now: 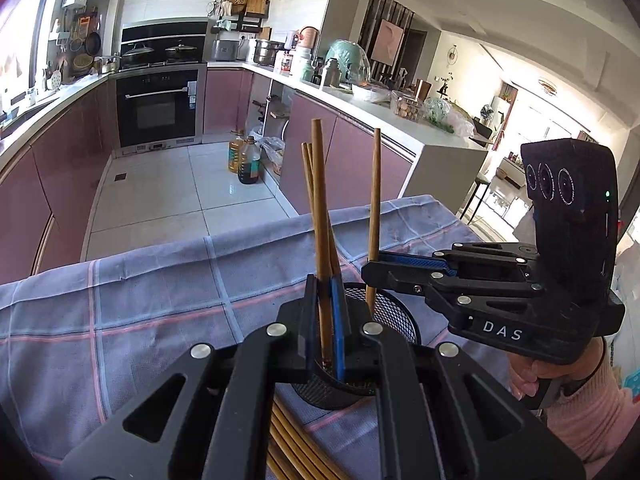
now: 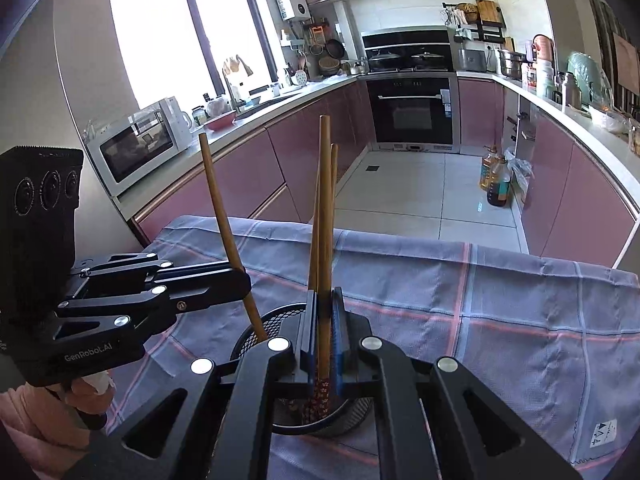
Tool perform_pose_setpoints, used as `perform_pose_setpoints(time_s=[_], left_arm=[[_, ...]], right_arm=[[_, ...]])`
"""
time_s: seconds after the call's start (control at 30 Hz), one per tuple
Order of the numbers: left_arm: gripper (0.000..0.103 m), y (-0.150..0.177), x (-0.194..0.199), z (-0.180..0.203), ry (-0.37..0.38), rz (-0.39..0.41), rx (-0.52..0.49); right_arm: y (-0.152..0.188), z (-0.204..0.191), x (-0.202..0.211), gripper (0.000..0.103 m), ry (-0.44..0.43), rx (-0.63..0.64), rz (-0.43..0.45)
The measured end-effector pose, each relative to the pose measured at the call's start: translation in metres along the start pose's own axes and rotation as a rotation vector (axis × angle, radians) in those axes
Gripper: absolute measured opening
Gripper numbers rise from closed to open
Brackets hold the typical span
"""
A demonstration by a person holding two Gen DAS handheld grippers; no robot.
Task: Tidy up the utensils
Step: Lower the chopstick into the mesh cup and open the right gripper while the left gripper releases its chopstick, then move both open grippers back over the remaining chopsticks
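Observation:
A black mesh cup (image 1: 394, 318) stands on the checked cloth; it also shows in the right wrist view (image 2: 276, 320). My left gripper (image 1: 325, 320) is shut on a wooden chopstick (image 1: 320, 208) that stands upright with its tip in the cup. My right gripper (image 2: 323, 332) is shut on another chopstick (image 2: 325, 220), patterned red at its lower end, upright over the cup. In the left wrist view the right gripper (image 1: 370, 266) comes in from the right. Two more chopsticks (image 1: 307, 168) lean in the cup. Several loose chopsticks (image 1: 296, 448) lie on the cloth below my left gripper.
The table carries a blue-grey checked cloth (image 2: 500, 304). Beyond its far edge are a tiled floor (image 1: 168, 200), pink cabinets (image 2: 248, 184), an oven (image 2: 412, 110) and oil bottles (image 1: 248, 160) on the floor.

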State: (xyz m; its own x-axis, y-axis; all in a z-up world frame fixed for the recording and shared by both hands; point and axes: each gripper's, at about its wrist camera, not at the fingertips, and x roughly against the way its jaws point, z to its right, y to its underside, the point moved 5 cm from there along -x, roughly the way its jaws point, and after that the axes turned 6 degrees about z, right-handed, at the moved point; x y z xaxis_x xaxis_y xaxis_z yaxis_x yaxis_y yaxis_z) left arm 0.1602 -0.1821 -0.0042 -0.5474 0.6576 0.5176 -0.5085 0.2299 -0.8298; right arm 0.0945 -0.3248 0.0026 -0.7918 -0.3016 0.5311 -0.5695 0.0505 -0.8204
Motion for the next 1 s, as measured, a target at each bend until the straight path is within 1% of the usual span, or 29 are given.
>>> perform_pose_setpoints(time_s=[0.2,0.37,0.43,0.53,0.57,0.67,0.7,0.73,0.77,0.8,0.9,0.97,1.0], left_arm=[[0.009,-0.002,-0.003,-0.005,-0.012,-0.002,0.01],[0.009,0.002,0.013,-0.01,-0.044,0.042,0.006],[0.009,0.003,0.026,-0.012,-0.052,0.077,0.005],[0.015,0.008,0.05,-0.017,-0.069,0.134,0.003],[0.019,0.01,0.057,-0.02,-0.071,0.148,0.005],[0.026,0.023,0.076,-0.027,-0.093,0.172,0.006],[0.027,0.028,0.081,-0.029,-0.102,0.174,0.008],[0.03,0.034,0.084,-0.032,-0.119,0.173,0.011],[0.035,0.04,0.088,-0.035,-0.131,0.172,0.015],[0.036,0.046,0.09,-0.036,-0.137,0.169,0.021],[0.04,0.067,0.092,-0.044,-0.165,0.149,0.041],[0.047,0.081,0.089,-0.048,-0.179,0.122,0.051],[0.048,0.089,0.087,-0.05,-0.189,0.106,0.057]], right_arm=[[-0.002,0.006,0.0,0.008,0.007,-0.024,0.013],[0.001,0.0,0.012,0.017,-0.005,-0.019,0.045],[0.003,-0.007,0.019,0.026,-0.006,-0.001,0.063],[0.01,-0.019,0.032,0.029,-0.018,0.03,0.088],[0.013,-0.024,0.037,0.03,-0.024,0.04,0.095],[0.023,-0.037,0.049,0.035,-0.051,0.065,0.112],[0.027,-0.042,0.053,0.037,-0.063,0.076,0.117],[0.031,-0.046,0.056,0.041,-0.072,0.084,0.118],[0.035,-0.05,0.058,0.044,-0.081,0.09,0.118],[0.041,-0.055,0.06,0.047,-0.097,0.096,0.117],[0.061,-0.067,0.057,0.048,-0.127,0.101,0.085],[0.077,-0.072,0.047,0.048,-0.143,0.09,0.037],[0.084,-0.073,0.041,0.048,-0.141,0.086,0.014]])
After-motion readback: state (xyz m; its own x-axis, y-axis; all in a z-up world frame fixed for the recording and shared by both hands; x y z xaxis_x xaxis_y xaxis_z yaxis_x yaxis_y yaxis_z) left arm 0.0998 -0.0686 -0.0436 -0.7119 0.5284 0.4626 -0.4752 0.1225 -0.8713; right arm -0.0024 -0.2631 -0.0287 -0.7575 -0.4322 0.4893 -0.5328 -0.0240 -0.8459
